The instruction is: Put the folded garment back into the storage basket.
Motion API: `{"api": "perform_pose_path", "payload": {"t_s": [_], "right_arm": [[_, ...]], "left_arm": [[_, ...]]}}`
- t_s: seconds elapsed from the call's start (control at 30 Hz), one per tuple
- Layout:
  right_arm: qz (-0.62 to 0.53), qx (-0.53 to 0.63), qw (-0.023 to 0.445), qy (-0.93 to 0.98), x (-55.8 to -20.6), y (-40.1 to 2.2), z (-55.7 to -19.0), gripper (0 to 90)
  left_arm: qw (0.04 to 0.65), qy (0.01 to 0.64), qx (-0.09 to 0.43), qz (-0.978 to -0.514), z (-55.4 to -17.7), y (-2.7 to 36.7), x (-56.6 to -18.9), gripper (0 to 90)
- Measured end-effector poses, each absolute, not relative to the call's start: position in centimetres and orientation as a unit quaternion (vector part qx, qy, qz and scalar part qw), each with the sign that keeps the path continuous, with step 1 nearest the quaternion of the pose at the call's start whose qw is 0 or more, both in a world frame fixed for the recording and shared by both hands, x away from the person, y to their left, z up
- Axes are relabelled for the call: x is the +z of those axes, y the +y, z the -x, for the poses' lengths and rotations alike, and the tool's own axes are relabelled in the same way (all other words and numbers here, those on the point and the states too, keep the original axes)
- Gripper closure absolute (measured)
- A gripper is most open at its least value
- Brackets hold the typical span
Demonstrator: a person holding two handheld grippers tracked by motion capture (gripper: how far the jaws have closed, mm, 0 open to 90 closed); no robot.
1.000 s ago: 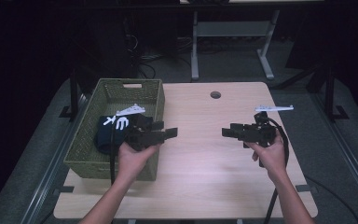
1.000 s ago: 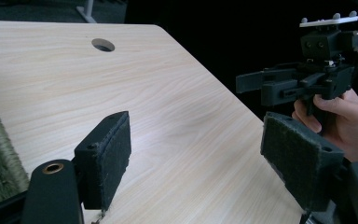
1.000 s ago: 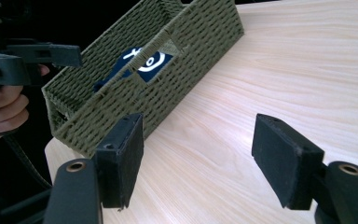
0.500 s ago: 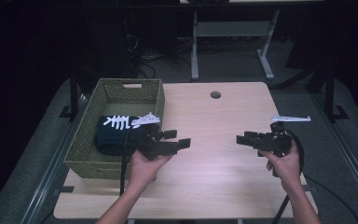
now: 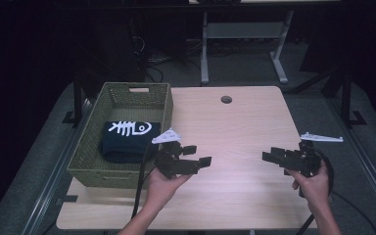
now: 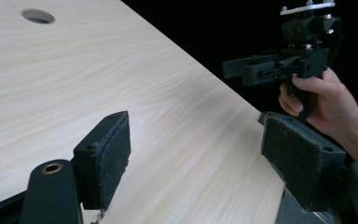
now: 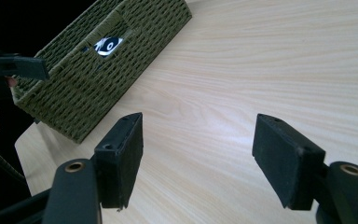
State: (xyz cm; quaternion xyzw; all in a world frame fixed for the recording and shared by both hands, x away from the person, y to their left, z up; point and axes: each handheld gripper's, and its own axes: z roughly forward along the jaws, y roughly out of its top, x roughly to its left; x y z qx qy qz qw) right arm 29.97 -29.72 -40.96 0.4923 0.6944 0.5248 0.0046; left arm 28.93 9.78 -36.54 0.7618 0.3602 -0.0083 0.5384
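Holding nothing, the left gripper and right gripper stand wide open; the folded shirt lies in the wicker basket, probably finished.

Olive woven basket, navy cloth (white fishbone print)

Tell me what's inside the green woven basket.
The basket holds one folded dark garment with a white fish-skeleton print, lying toward its near end. The far end shows bare weave. Anything beneath the garment is covered and cannot be seen.
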Motion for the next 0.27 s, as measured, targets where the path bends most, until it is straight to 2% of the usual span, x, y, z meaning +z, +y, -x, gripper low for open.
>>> {"api": "perform_pose_path", "payload": {"t_s": [0.27], "right_arm": [[-0.489, 0.526, 0.034, 0.695, -42.4, -30.4, -26.7, 29.8]], "left_arm": [[0.538, 0.329, -0.003, -0.776, -26.9, 8.6, -37.7, 23.4]]}}
